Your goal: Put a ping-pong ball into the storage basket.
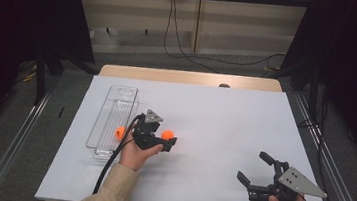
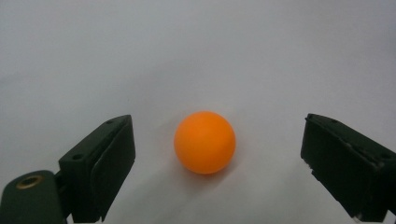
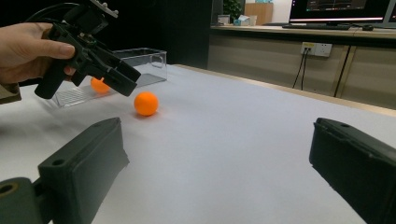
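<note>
- The step in hand looks like the reach for a pickup: the left gripper [image 1: 164, 142] hangs just over an orange ball [image 2: 204, 142] that lies on the white bench [image 1: 223, 130].
- In the left gripper view the ball sits between the two fingers [image 2: 105, 163], a little nearer the left one, with bare bench on both sides. The fingers are spread wide and touch nothing.
- A second orange ball [image 1: 119, 133] already lies in the clear tray [image 1: 110, 104] just to the left of that gripper, so the likely job is to move balls into the tray.
- The right gripper [image 1: 255, 172] rests near the front right of the bench, well apart from both balls, its fingers spread and holding nothing.
- Next, I judge, the left gripper needs to centre on the ball, sink until the fingers flank its widest part, then close gently. A round, light ball could roll or squirt out if one finger strikes first.
- After that comes a lift and a short carry left, over the tray wall.
</note>
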### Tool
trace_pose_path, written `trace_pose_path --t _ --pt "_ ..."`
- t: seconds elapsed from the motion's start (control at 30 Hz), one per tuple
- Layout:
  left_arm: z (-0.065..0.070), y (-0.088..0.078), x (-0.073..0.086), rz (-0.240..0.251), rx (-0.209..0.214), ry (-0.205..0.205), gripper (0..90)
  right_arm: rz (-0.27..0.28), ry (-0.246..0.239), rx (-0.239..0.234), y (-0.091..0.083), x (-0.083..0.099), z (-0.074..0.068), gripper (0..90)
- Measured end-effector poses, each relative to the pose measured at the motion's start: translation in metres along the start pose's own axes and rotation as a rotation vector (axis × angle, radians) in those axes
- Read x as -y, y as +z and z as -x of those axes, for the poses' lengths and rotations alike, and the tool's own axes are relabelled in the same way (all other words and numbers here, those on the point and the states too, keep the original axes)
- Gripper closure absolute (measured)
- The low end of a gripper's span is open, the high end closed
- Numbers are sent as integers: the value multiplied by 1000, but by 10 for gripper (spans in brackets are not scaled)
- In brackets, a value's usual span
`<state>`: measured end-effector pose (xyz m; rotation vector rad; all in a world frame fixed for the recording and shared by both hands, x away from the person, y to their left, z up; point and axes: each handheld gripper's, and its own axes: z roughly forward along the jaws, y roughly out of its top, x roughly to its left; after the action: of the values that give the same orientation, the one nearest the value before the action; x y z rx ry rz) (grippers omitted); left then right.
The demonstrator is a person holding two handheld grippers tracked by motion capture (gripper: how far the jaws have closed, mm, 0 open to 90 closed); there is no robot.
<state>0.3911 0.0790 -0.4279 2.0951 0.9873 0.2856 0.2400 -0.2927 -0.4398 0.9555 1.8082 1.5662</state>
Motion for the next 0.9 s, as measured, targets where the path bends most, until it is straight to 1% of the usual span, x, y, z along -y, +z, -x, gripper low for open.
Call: trace_pose_path --t 0.03,0.07,0.27,0.3,0.43,0.53,0.6,0.9 --pt "0 0 0 0 0 0 104 -1 0 0 0 0 0 26" --pt "0 1 0 -2 -6 10 110 -1 0 0 0 0 0 26" --pt "0 3 1 0 -3 2 112 -1 0 0 0 0 0 26" --pt "0 3 1 -3 -6 8 113 -1 0 1 0 0 0 26" --pt "1 5 1 -6 -9 7 127 -2 1 0 0 0 0 26" --pt "0 5 1 -12 -9 13 129 -1 1 0 0 0 0 25" --pt "0 7 2 -15 -4 5 141 -3 1 0 0 0 0 26" --pt "-1 9 2 -10 -11 4 180 -1 0 1 0 0 0 26"
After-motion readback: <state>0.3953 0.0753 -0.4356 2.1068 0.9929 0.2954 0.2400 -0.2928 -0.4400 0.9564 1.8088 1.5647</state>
